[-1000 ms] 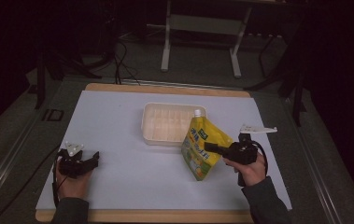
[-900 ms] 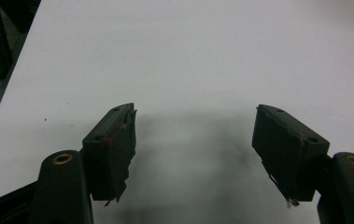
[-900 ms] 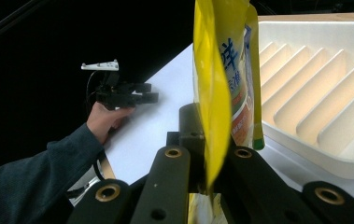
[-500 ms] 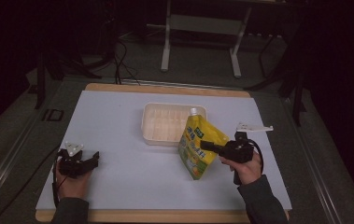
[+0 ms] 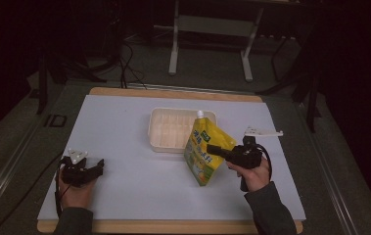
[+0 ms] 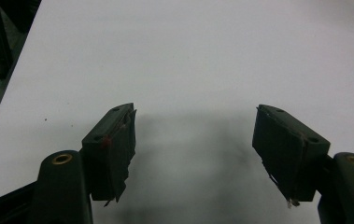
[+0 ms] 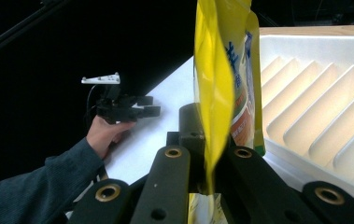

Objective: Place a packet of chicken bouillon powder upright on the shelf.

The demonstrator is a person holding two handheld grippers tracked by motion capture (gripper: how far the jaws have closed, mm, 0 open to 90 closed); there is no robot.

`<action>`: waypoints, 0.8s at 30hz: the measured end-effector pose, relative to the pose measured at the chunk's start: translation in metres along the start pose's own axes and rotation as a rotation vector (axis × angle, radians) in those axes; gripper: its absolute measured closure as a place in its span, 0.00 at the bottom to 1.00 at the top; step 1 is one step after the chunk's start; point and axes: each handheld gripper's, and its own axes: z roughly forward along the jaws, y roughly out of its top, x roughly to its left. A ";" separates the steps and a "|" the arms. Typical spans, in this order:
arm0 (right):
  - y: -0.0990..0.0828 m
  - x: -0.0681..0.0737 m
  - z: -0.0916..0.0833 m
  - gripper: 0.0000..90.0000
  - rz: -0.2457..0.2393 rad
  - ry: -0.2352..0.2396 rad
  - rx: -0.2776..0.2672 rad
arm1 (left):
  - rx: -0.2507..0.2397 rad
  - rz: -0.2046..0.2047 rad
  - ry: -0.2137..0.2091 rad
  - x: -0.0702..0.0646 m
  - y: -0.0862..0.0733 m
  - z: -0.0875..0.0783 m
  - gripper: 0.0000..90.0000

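A yellow spouted pouch (image 5: pixel 203 149) with a white cap hangs tilted just right of the middle of the white table, beside the tray's front right corner. My right gripper (image 5: pixel 218 150) is shut on the pouch's edge; in the right gripper view the yellow film (image 7: pixel 213 93) is pinched between the two black jaws. A cream ribbed tray (image 5: pixel 173 131) stands behind the pouch and holds nothing; its ribs (image 7: pixel 324 116) are close by in the right gripper view. My left gripper (image 5: pixel 95 169) rests at the front left, open over bare table, with nothing between its pads (image 6: pixel 118 144).
The white mat (image 5: pixel 124 122) covers a wooden board (image 5: pixel 173 93). Dark floor, cables and a metal stand's legs (image 5: pixel 207 49) lie beyond the far edge. The left hand and its gripper (image 7: pixel 118 105) appear far off in the right gripper view.
The right hand has carried the pouch slightly leftward, toward the tray. The left gripper has stayed where it was.
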 end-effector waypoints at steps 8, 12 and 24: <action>0.004 -0.001 0.008 1.00 0.002 -0.021 -0.016 | 0.000 -0.001 0.000 0.000 0.000 0.000 0.33; 0.006 -0.003 0.011 1.00 0.011 -0.026 -0.034 | 0.001 0.000 -0.001 0.000 0.000 0.000 0.33; 0.013 -0.004 0.011 1.00 0.017 -0.047 -0.067 | 0.003 0.002 -0.002 0.000 0.000 0.000 0.33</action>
